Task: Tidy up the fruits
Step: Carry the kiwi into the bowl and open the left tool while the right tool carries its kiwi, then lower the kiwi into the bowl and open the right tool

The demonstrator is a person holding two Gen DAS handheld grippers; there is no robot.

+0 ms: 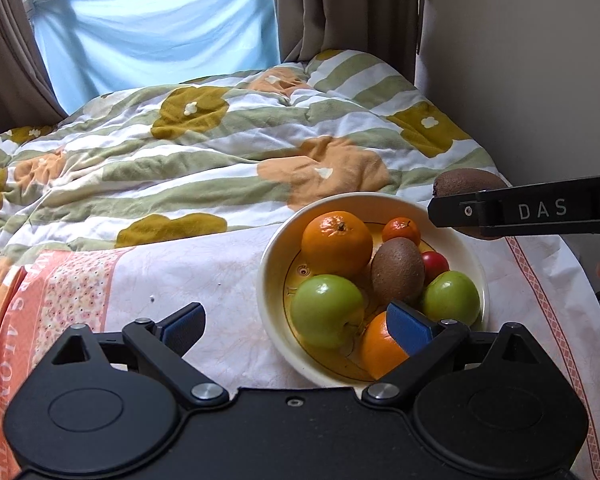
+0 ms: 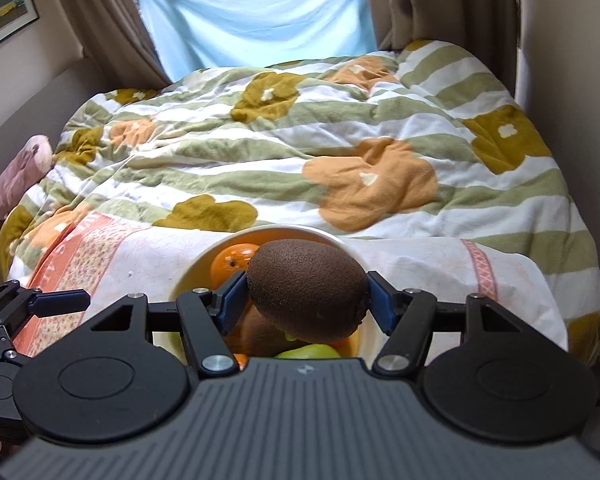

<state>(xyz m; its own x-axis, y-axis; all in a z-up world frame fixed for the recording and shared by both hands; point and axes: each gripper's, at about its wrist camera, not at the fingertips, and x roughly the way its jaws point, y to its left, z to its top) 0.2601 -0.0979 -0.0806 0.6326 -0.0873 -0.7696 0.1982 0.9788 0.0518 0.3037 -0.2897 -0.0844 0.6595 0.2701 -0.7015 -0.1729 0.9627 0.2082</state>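
Clamping fuzzy oval kiwi (image 2: 306,290), right gripper (image 2: 306,300) above round bowl (image 2: 300,231).

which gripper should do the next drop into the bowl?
Right. The right gripper already grips a kiwi just above the bowl; the left gripper is open and empty.

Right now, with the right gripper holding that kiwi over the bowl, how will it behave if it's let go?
The kiwi is egg-shaped, so it would probably roll off the piled fruit. The bowl is already crowded, so it may settle against the big orange. Its fuzzy skin likely keeps it from slipping in the right gripper.
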